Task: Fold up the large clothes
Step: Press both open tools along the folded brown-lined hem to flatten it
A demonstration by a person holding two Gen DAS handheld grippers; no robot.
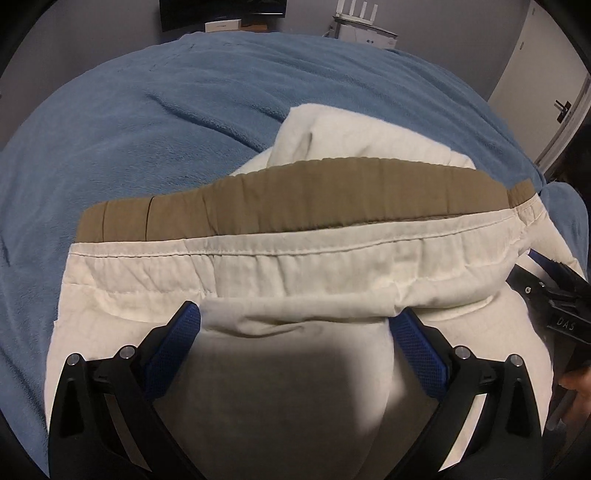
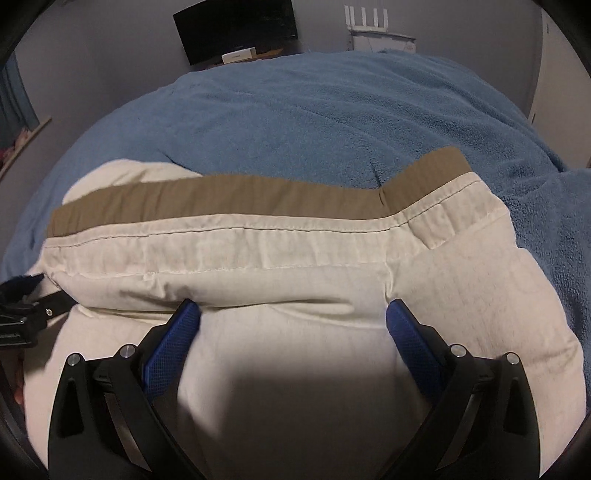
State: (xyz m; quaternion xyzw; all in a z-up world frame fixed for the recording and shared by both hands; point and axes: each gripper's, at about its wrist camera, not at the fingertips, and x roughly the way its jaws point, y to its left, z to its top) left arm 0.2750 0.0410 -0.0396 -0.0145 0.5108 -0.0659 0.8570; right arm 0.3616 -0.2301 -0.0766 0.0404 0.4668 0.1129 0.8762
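Cream trousers [image 1: 295, 266] with a tan inner waistband [image 1: 295, 192] lie on the blue blanket [image 1: 147, 122]. The waistband runs across both views, and the trousers also show in the right wrist view [image 2: 295, 258]. My left gripper [image 1: 295, 321] is open, its blue-padded fingers [image 1: 184, 325] wide apart and resting on the cream cloth just below the waist seam. My right gripper [image 2: 293, 314] is open too, with its fingers [image 2: 186, 317] spread on the cloth below the seam. Each gripper shows at the edge of the other's view, the right one in the left wrist view [image 1: 554, 295].
The blue fleece blanket [image 2: 332, 122] covers the bed beyond the trousers. A dark monitor [image 2: 236, 29] and a white router [image 1: 364, 11] stand at the far wall. A door [image 1: 554, 92] is at the right.
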